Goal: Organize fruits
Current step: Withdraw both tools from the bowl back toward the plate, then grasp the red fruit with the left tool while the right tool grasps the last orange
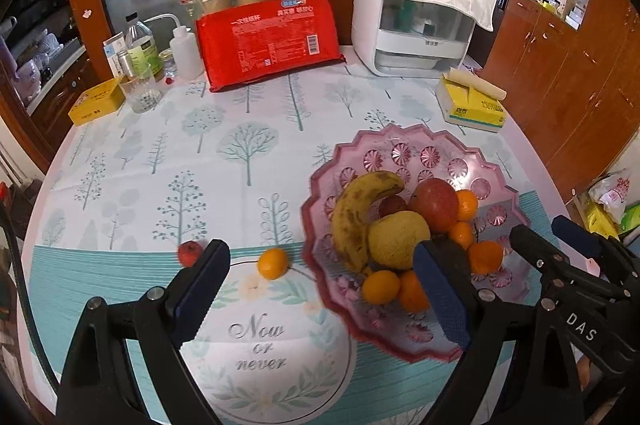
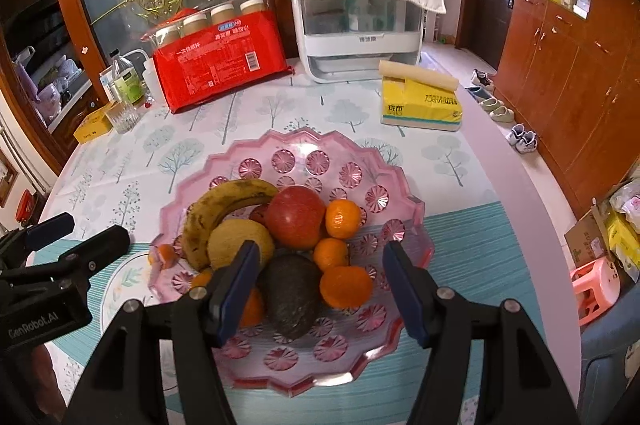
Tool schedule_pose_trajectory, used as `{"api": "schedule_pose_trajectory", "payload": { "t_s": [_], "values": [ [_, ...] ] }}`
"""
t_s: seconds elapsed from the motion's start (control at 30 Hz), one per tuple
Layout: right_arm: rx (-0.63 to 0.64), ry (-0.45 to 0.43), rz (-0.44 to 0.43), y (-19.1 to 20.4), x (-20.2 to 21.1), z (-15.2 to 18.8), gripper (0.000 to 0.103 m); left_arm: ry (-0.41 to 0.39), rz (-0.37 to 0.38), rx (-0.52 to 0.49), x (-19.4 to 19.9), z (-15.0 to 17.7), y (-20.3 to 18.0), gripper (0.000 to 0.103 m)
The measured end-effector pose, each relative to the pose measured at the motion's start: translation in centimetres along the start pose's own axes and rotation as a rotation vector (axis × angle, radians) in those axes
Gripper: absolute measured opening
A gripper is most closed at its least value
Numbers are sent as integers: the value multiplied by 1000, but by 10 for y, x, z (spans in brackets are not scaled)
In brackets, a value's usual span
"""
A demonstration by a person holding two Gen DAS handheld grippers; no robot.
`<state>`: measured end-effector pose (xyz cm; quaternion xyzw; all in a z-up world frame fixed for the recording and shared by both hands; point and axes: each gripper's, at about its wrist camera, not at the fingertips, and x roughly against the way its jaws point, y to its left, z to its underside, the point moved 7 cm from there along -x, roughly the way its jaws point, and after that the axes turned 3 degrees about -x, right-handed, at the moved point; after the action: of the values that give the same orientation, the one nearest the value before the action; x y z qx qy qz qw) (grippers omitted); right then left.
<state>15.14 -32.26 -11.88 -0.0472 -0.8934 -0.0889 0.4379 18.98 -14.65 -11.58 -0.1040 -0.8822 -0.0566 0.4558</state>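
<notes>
Left hand-held gripper (image 1: 320,289) spread, empty, low in frame over desk (image 1: 120,185). Between its fingers: loose tangerine (image 1: 273,263); small red fruit (image 1: 189,253) by left finger (both outside pink tray (image 1: 476,161)). Right hand-held gripper (image 2: 320,285) spread, empty, over tray's near half; only this view shows dark avocado (image 2: 291,299). Bare cloth upper left; tissue box (image 2: 420,103) near right edge.

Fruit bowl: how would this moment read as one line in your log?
bowl: banana, apple, oranges in | table: orange, red fruit loose | left gripper: open | right gripper: open, over bowl
</notes>
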Motion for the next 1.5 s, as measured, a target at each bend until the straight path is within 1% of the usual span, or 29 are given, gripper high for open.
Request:
{"api": "schedule_pose_trajectory", "payload": {
  "t_s": [0.07, 0.13, 0.47, 0.67, 0.87, 1.0, 1.13, 1.23, 1.3, 1.43, 1.5],
  "values": [
    [-10, -9, -1, 6, 8, 0, 69, -4, 0, -2, 8, 2, 8, 92],
    [-15, -20, 6, 11, 14, 2, 69, -7, 2, -5, 15, 4, 17, 92],
    [-12, -59, 25, 51, 46, 7, 70, -18, 24, -4, 41, 12, 63, 92],
    [29, -97, 31, 91, 60, 9, 70, -38, 8, 5, 55, 14, 105, 92],
    [43, -122, 21, 128, 67, 9, 70, -67, -16, 29, 67, 8, 157, 92],
    [43, -128, -7, 153, 65, 10, 70, -78, -21, 43, 70, 5, 185, 92],
    [52, -124, -15, 176, 58, 14, 70, -83, -27, 34, 67, 4, 204, 92],
    [58, -105, -9, 194, 45, 22, 70, -75, -23, 17, 57, 5, 212, 92],
    [53, -86, -2, 204, 32, 30, 70, -64, -13, 3, 46, 6, 214, 92],
    [32, -34, 4, 217, 0, 49, 70, -21, 21, -28, 12, 12, 212, 92],
    [20, -31, 13, 221, -15, 60, 70, -3, 46, -59, -8, 16, 207, 92]
  ]
}}
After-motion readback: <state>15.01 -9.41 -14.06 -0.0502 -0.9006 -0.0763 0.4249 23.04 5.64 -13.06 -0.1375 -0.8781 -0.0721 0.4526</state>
